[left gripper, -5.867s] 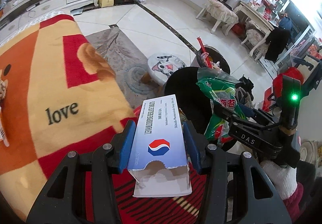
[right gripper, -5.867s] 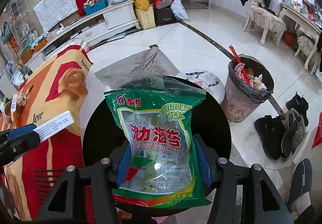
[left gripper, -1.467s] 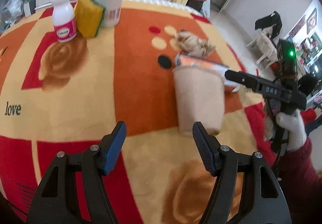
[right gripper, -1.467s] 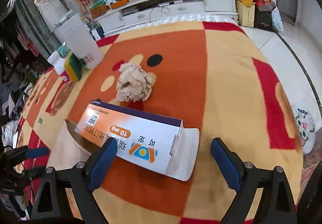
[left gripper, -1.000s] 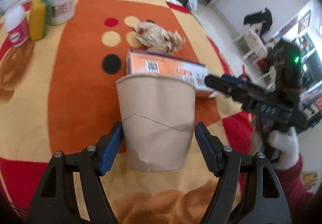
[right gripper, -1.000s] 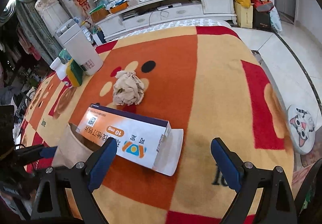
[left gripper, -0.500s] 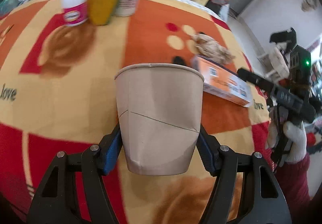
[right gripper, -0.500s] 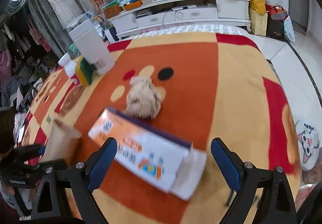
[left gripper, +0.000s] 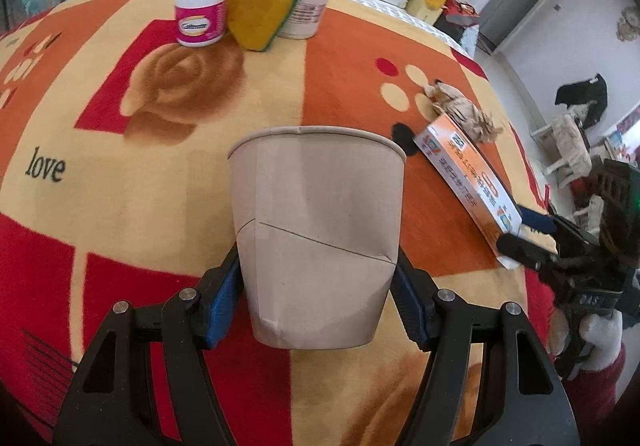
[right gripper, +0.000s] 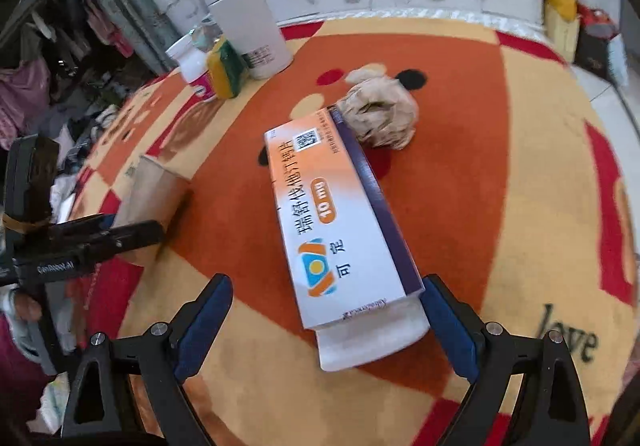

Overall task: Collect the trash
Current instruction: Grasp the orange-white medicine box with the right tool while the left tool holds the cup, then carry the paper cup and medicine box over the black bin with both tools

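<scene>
Behind the paper cup (left gripper: 316, 238): "love" lettering (left gripper: 45, 168).

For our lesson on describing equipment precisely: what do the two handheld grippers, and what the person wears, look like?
Both the left gripper and the right gripper have black angular frames with silver screws and blue ribbed pads. Each body carries small white lettering. The right one shows a green light. A white fuzzy glove and red sleeve are worn.

cup (left gripper: 316, 213) beige | box (right gripper: 340, 221) orange-white | sponge (left gripper: 260, 5) yellow
</scene>
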Available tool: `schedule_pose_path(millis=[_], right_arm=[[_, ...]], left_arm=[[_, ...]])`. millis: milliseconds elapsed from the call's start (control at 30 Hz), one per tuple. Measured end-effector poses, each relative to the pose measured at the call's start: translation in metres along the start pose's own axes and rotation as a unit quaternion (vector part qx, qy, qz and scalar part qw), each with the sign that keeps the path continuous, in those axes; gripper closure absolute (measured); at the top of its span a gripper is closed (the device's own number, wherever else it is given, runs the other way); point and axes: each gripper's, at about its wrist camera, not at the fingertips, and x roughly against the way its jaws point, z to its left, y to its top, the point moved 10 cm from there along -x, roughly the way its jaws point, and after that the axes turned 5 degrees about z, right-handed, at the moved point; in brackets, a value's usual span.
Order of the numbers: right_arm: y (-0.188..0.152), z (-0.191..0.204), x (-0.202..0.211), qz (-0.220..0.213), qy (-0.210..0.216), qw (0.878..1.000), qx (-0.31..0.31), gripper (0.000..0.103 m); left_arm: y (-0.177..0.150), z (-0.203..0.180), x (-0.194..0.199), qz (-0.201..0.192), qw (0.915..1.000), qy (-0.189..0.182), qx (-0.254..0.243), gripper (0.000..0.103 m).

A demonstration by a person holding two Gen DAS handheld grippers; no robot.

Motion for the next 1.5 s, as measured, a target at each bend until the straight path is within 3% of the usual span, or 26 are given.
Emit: schedule_pose_path(millis=[133, 333, 433, 633, 700, 733, 767, 1067, 1500], right_arm=[[0.018, 0.000, -0.005, -0.016, -0.028, 0.999, 0.002, 0.010], [0.036, 0.019, -0.033, -0.005, -0.093, 0.991, 0.092, 0.010], [0.034, 0.018, -0.046, 0.019, -0.077, 0.993, 0.084, 0.009], [0.038, 0.009, -0.037, 0.001, -0.028, 0.999, 0.028, 0.008], [0.038, 0.008, -0.035, 0.001, -0.055, 0.998, 0.039, 0.024], [0.036, 0.005, -0.032, 0.000, -0.078, 0.996, 0.049, 0.040], [0.033, 0.007, -0.031, 0.002, -0.076, 0.996, 0.051, 0.042], [-0.008, 0.016, 0.023, -0.051, -0.039, 0.998, 0.022, 0.043], [-0.059, -0.017, 0.088, -0.092, -0.102, 0.990, -0.005, 0.043]], left_arm=[[0.000, 0.003, 0.003, -0.010, 0.9998, 0.016, 0.000, 0.036], [0.002, 0.006, 0.000, -0.012, 0.9994, 0.032, -0.005, 0.036], [0.002, 0.006, -0.002, -0.012, 0.9994, 0.032, -0.004, 0.036], [0.002, 0.006, -0.004, -0.012, 0.9994, 0.034, -0.003, 0.036], [0.000, 0.004, -0.001, -0.014, 0.9994, 0.032, -0.003, 0.036], [-0.001, 0.002, 0.002, -0.015, 0.9994, 0.032, -0.005, 0.036], [-0.002, 0.000, 0.004, -0.018, 0.9993, 0.032, -0.006, 0.036], [-0.012, -0.033, 0.019, -0.034, 0.9992, 0.013, -0.016, 0.036], [-0.044, -0.125, 0.000, -0.024, 0.9961, -0.017, -0.084, 0.036]])
